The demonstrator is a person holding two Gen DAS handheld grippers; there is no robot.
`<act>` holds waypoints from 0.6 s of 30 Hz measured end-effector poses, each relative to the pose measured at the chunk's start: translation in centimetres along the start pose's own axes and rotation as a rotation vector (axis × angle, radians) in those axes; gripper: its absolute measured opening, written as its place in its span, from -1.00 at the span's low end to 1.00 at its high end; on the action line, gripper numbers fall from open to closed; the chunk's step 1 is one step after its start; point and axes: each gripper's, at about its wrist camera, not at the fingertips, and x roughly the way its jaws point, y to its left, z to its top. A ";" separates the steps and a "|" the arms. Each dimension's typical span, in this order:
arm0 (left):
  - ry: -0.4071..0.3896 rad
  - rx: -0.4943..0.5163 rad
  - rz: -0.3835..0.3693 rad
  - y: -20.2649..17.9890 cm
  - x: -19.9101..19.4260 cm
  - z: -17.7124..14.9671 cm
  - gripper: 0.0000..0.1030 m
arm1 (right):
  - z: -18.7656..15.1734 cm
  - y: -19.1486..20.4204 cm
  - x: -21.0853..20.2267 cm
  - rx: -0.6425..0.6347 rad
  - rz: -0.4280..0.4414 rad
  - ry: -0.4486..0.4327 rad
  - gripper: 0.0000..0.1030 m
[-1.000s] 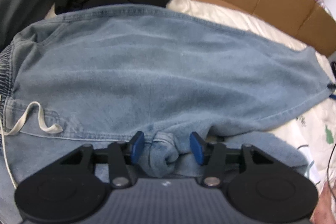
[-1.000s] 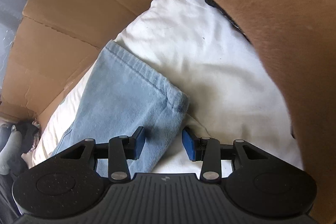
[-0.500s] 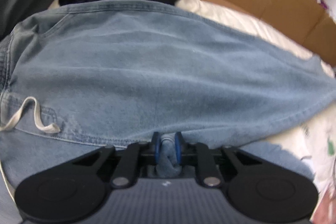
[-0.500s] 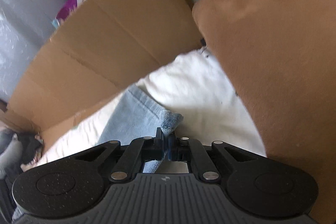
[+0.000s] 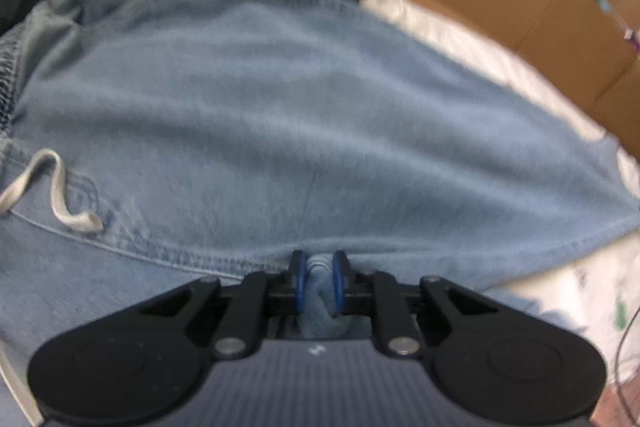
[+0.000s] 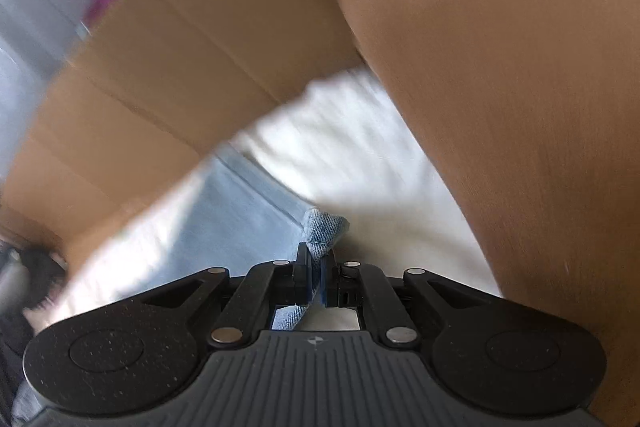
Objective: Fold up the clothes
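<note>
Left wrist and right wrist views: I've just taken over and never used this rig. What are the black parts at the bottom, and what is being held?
The black shape at the bottom of each picture is a hand-held claw; a camera on it looks forward along its two blue-tipped fingers. No robot arm is involved. In the left wrist view, the left claw is shut on a bunched fold of light blue jeans, which lie spread on a white bed cover with a drawstring showing. In the right wrist view, the right claw is shut on a hem corner of the jeans. Brown cardboard stands behind; that view is motion-blurred.

Jeans cut off left; cardboard motion-blurred.
</note>
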 end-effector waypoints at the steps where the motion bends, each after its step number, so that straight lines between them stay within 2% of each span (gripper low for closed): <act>1: 0.000 0.011 0.009 -0.1 0.4 0.0 -0.67 | -0.3 -0.2 0.2 -0.009 -0.004 0.010 -0.92; 3: 0.010 0.023 0.016 -0.3 0.5 0.1 -0.66 | -0.3 -0.1 -0.1 -0.028 -0.008 0.017 -0.83; 6: 0.025 0.051 0.017 -0.6 0.0 0.5 -0.66 | -0.1 0.5 -1.1 -0.072 -0.030 0.013 -0.55; 7: 0.026 0.055 0.013 -0.7 -0.3 0.6 -0.66 | 0.1 0.8 -1.5 -0.088 -0.037 0.004 -0.51; 11: -0.008 0.027 -0.003 -0.5 -1.7 1.4 -0.67 | 1.1 1.9 -2.9 -0.136 -0.045 -0.040 -0.22; 15: -0.047 -0.007 -0.018 -0.3 -3.1 2.4 -0.53 | 2.1 2.8 -4.2 -0.185 -0.054 -0.086 -0.20; 18: -0.076 -0.033 -0.029 -0.2 -4.1 3.1 -0.34 | 2.6 3.3 -4.6 -0.213 -0.054 -0.117 -0.20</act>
